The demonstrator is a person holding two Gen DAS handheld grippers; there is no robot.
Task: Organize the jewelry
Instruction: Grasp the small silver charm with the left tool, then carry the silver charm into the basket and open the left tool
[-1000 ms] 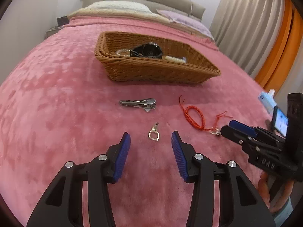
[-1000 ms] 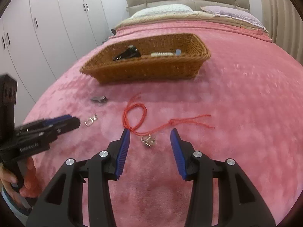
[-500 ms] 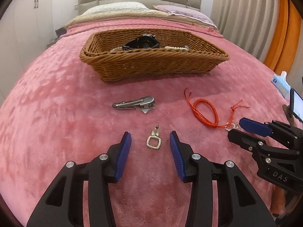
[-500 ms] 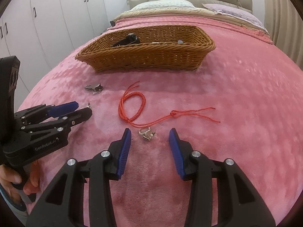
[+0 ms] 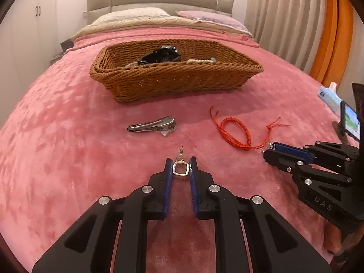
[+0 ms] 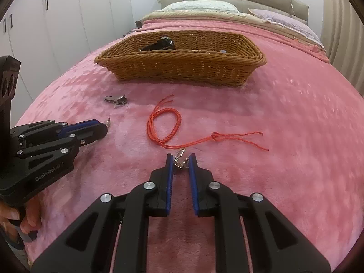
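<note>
Left hand-held gripper (image 5: 181,168) is closed down on the square silver earring (image 5: 180,168) lying on the pink bed (image 5: 68,150); right hand-held gripper (image 6: 181,162) is nearly together around the second earring (image 6: 180,159) — contact w/ pads unclear. Risks: a tiny piece pivots out of a thin pinch, or the right one snags the red cord bracelet (image 6: 163,125) just beside it & drags it toward the wicker basket (image 6: 182,66).

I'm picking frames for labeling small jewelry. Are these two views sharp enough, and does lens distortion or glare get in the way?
Left wrist: earring between the fingers is sharp; bed edges bow from fisheye, corners vignetted; basket contents dark, hard to read. Right wrist: same bowing, slightly softer; earring small and cluttered against the cord. No strong glare in either.
</note>
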